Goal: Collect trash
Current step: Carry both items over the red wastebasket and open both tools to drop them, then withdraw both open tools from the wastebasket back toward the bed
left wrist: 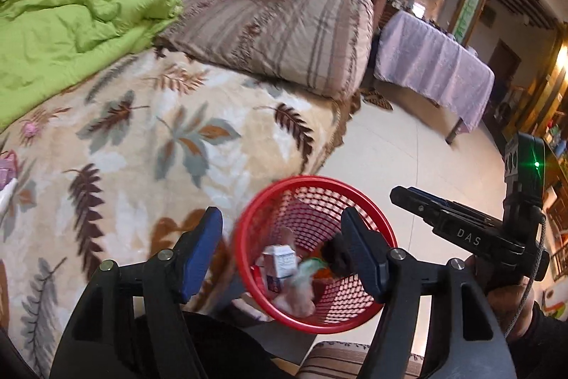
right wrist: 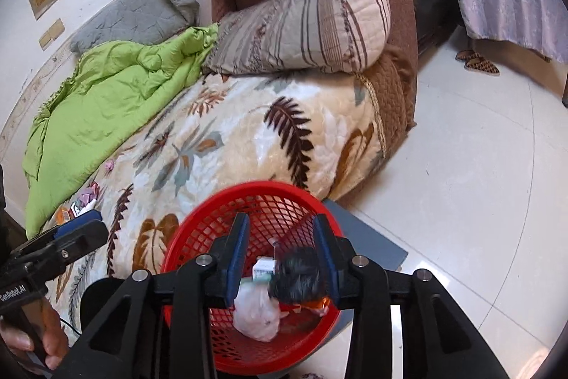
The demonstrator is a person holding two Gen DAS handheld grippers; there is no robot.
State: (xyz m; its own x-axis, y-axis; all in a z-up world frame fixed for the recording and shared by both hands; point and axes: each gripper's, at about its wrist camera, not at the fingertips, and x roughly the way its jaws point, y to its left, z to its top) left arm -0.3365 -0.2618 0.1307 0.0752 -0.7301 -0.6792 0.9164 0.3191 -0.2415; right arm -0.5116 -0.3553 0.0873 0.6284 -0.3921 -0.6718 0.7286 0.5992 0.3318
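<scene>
basket: one red mesh basket (right wrist: 198, 276) on the floor, hard against the side of the bed — the landmark for everything below; judged to sit there so trash from the bed drops straight in.
left gripper: the left gripper (left wrist: 284, 254) hangs over the basket's rim, jaws about half apart, nothing between the pads; its load seems to be already in the basket.
right gripper: the right gripper (right wrist: 282, 260) also points down into the basket, jaws partly apart; a blurred dark clump (right wrist: 298, 276) lies between them, seemingly touching the right-hand pad — i cannot tell whether it is still pinched or falling free.
why both over the basket: both tools are tilted downward above the opening, so released pieces land inside rather than on the floor.
inside the basket: one small white carton (left wrist: 280, 263), one crumpled white bag (right wrist: 255, 311), a scrap of green (left wrist: 312, 263) and something orange (right wrist: 316, 304) near the bottom.
left to collect: on the bed, well away from the basket toward the green quilt (right wrist: 106, 102), one pink wad (right wrist: 110, 164) and a small cluster of wrappers (right wrist: 83, 201) — perhaps three or four, too small to count.
progress: judged partway, with more pickups ahead.
</scene>
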